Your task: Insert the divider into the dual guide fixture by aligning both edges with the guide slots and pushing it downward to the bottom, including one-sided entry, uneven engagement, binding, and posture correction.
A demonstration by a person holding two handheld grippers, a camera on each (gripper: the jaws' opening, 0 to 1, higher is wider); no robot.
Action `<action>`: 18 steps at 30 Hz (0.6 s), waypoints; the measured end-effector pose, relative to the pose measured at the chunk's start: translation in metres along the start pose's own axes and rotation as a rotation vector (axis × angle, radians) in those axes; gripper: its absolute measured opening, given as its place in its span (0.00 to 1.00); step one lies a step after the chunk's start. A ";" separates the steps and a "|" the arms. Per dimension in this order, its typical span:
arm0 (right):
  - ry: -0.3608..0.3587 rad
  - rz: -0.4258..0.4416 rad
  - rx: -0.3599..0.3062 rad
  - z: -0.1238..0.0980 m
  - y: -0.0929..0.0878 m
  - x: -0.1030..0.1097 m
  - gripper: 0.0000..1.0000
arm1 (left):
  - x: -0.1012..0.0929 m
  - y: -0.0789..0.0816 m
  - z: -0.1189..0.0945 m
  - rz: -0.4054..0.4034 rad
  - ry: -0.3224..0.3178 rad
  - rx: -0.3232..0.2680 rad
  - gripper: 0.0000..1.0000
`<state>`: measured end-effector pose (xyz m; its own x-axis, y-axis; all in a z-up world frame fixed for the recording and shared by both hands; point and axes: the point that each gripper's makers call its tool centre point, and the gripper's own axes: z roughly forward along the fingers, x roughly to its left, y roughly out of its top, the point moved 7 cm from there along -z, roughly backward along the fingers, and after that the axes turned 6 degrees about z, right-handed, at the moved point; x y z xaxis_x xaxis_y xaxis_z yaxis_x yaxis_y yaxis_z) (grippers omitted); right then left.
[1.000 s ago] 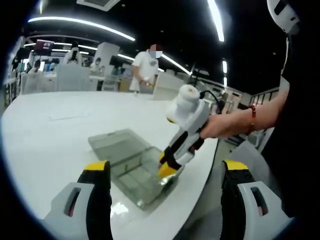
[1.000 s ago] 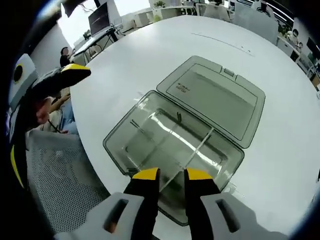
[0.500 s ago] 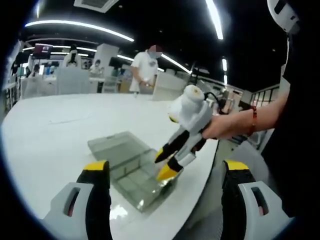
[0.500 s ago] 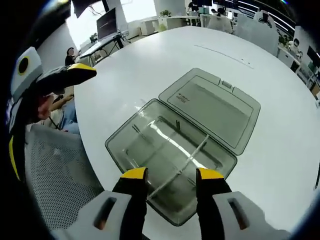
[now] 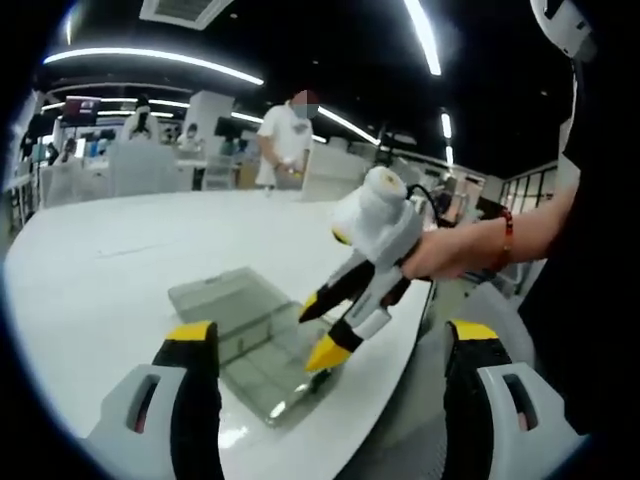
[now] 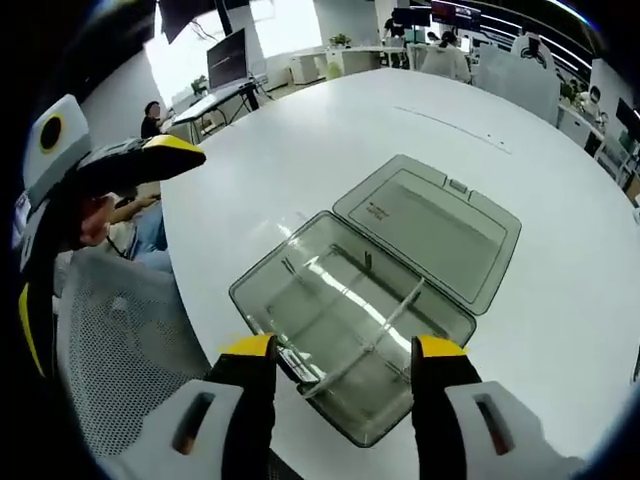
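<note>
In the right gripper view we see the fixture (image 6: 375, 325), a clear smoky box with its lid (image 6: 432, 228) folded open and flat on the white bench (image 6: 300, 130), near the bench edge. The divider (image 6: 372, 330) is a thin clear strip inside the box; its long axis runs across the short width of the box, from the near wall toward the hinge side, and in this view it goes from lower left to upper right. It seems a little tilted, but we cannot tell if both ends sit in the guide slots. The right hand-held gripper (image 6: 345, 348) hangs above the near edge of the box with its yellow-tipped jaws wide apart and nothing between them. In the left gripper view we see this same gripper (image 5: 320, 330) from the side, held by a hand (image 5: 445, 250) with a red bracelet, its jaws spread over the box (image 5: 250, 340). The left hand-held gripper (image 5: 325, 345) is also wide open and empty, well apart from the box. Far behind, a person (image 5: 285, 140) stands at other benches.
</note>
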<state>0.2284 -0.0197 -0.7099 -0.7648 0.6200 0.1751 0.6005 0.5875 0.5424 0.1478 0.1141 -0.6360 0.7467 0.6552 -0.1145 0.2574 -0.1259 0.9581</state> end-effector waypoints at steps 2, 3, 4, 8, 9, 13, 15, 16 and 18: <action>0.004 0.002 -0.011 -0.003 -0.002 0.001 0.56 | 0.001 -0.001 -0.001 0.001 0.000 0.000 0.92; 0.005 0.002 -0.020 -0.005 -0.002 0.002 0.56 | 0.003 -0.002 -0.002 -0.001 0.001 0.001 0.92; 0.003 0.000 -0.026 -0.006 -0.002 0.003 0.58 | 0.003 -0.003 -0.003 0.000 0.003 0.007 0.92; -0.017 -0.031 -0.058 -0.011 -0.003 0.003 0.63 | -0.005 -0.001 -0.002 0.004 0.017 0.020 0.92; -0.012 -0.016 -0.062 -0.011 -0.003 0.003 0.64 | -0.004 -0.001 -0.002 0.002 0.026 0.021 0.92; -0.016 -0.047 -0.075 -0.013 -0.005 0.002 0.66 | 0.004 -0.005 -0.003 -0.016 0.084 0.037 0.92; -0.015 -0.052 -0.087 -0.015 -0.005 0.003 0.68 | 0.003 -0.005 -0.005 -0.007 0.092 0.035 0.93; -0.012 -0.047 -0.094 -0.016 -0.005 0.002 0.68 | 0.003 -0.005 -0.005 -0.011 0.097 0.040 0.93; -0.010 -0.032 -0.115 -0.018 -0.004 0.001 0.70 | 0.000 -0.004 -0.003 -0.014 0.109 0.044 0.93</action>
<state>0.2209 -0.0305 -0.6967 -0.7805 0.6074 0.1479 0.5444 0.5441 0.6384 0.1448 0.1170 -0.6392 0.6721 0.7342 -0.0959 0.2953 -0.1470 0.9440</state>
